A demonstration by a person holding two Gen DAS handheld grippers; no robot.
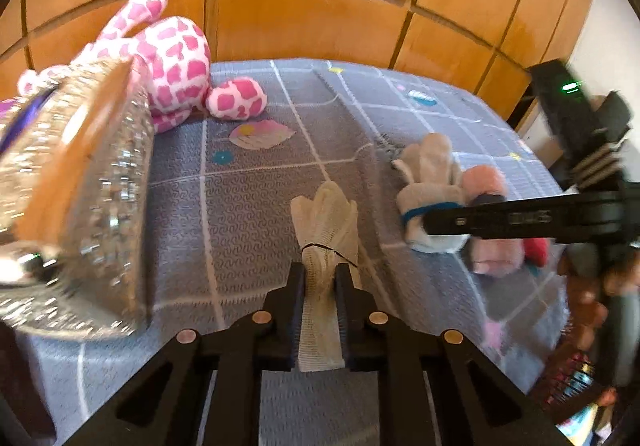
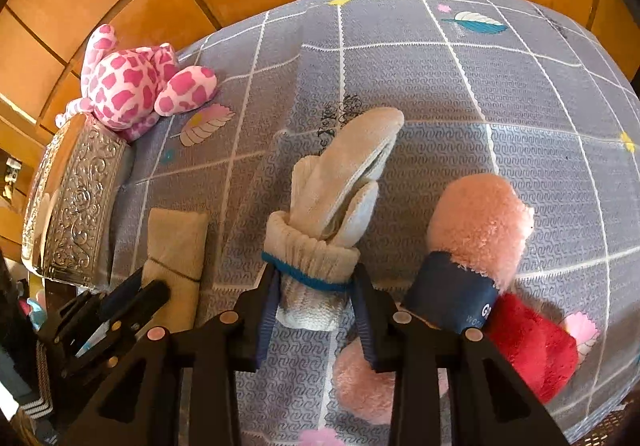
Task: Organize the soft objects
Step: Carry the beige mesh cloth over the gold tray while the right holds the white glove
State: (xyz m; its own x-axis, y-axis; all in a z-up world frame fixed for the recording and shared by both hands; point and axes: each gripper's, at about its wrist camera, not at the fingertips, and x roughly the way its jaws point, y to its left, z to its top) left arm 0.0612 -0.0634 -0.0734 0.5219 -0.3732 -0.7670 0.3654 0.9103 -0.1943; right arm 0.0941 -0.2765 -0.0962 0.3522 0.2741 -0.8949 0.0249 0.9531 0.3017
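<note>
left wrist view had the left claw (image 1: 320,278) pinched tight on the cream sock bundle (image 1: 326,222), ribbed cuff squeezed between the jaws and the toe end pointing away over the bed (image 1: 248,182). right wrist view: the right claw (image 2: 316,286) sat around the grey sock bundle (image 2: 336,198) at its blue-banded cuff, jaws pressing both sides, so it looked to be gripping it, though the sock seemed to rest on the bedsheet and not to be lifted yet.

so both claws were at the pick-up step, one sock roll each. the silver embossed box (image 2: 76,198) stood at the left edge of the bed, just left of the cream bundle, with the pink spotted plush (image 2: 132,86) behind it at the far left. on the right, near the grey bundle, lay the pink and red plush (image 2: 480,230).

my read: the box was the likely home for the socks, though its inside could not be seen from either view. the next move called for a clean lift without the rolls unwinding, then a carry to the left, with the two claws kept apart since they worked close together.

writing: the navy label (image 2: 460,298) on the pink and red plush showed a "g" and a few small letters below it, too cut off to read. dark ornate print on the sheet beyond the grey bundle was not legible either.
</note>
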